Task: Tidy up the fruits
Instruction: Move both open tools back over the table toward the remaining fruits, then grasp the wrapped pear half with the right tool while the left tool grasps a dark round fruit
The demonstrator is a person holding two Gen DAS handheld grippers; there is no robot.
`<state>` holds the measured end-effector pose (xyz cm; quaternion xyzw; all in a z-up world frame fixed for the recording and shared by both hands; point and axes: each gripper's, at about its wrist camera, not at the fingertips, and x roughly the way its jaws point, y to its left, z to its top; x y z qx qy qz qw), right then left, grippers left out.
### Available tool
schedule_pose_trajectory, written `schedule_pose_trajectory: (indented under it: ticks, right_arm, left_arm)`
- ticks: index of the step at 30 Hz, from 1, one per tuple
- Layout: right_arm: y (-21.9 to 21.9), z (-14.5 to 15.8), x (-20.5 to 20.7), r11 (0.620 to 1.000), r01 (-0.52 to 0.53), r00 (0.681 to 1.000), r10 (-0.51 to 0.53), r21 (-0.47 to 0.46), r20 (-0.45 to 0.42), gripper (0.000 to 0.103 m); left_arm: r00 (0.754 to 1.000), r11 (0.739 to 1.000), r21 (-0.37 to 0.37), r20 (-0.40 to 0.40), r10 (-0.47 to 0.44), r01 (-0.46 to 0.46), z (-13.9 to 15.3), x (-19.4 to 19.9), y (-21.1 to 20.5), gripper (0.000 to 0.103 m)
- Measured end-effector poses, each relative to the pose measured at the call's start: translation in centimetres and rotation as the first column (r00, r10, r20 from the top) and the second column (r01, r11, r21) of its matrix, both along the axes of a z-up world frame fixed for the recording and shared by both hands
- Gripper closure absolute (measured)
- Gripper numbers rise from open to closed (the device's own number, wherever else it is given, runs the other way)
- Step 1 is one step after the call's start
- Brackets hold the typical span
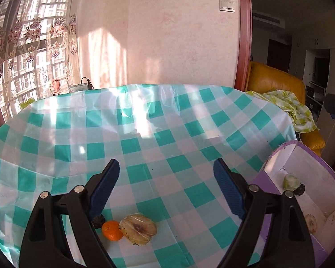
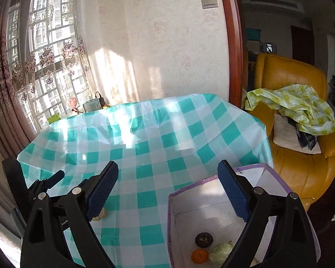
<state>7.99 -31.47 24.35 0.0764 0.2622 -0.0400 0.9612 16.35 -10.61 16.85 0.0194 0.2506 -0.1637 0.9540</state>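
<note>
In the left wrist view my left gripper (image 1: 166, 187) is open and empty above the checked table. Below it lie an orange (image 1: 111, 230), a plastic-wrapped yellowish fruit (image 1: 138, 229) and a dark round fruit (image 1: 98, 221) partly behind the left finger. The purple box (image 1: 301, 149) stands at the right with a wrapped green fruit (image 1: 290, 181) inside. In the right wrist view my right gripper (image 2: 168, 188) is open and empty over the box (image 2: 189, 185), which holds a dark fruit (image 2: 203, 239), an orange (image 2: 199, 256) and a wrapped green fruit (image 2: 220, 251).
The table carries a green-and-white checked cloth (image 2: 145, 147). A yellow armchair (image 2: 301, 160) with a crumpled cloth stands right of the table. A small fan (image 2: 73, 103) and a charger sit at the far edge by the window. My left gripper shows at the left (image 2: 53, 178).
</note>
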Motion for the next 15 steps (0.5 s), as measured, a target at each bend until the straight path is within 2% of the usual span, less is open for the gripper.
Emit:
schedule_pose_trajectory:
  ticks: [6,11,15]
  right_arm:
    - [5.9,-1.3,2.3,0.996,-0.093,0.995,0.093,-0.011,-0.021,0.015]
    - [9.8,-3.9,5.5,0.984,-0.177,0.982,0.178,0.023,-0.059,0.015]
    - [12.1,-6.3,8.2,0.972,-0.231,0.968,0.235,0.044,-0.088,0.015]
  left_arm:
    - [0.993,0.993,-0.032,-0.057,0.107,-0.109,0.3,2.6,5.3,0.017]
    - [0.982,0.986,-0.021,-0.087,0.165,-0.167,0.9,4.8,8.2,0.017]
    - [0.973,0.977,-0.032,-0.102,0.209,-0.213,0.2,5.6,10.3,0.017]
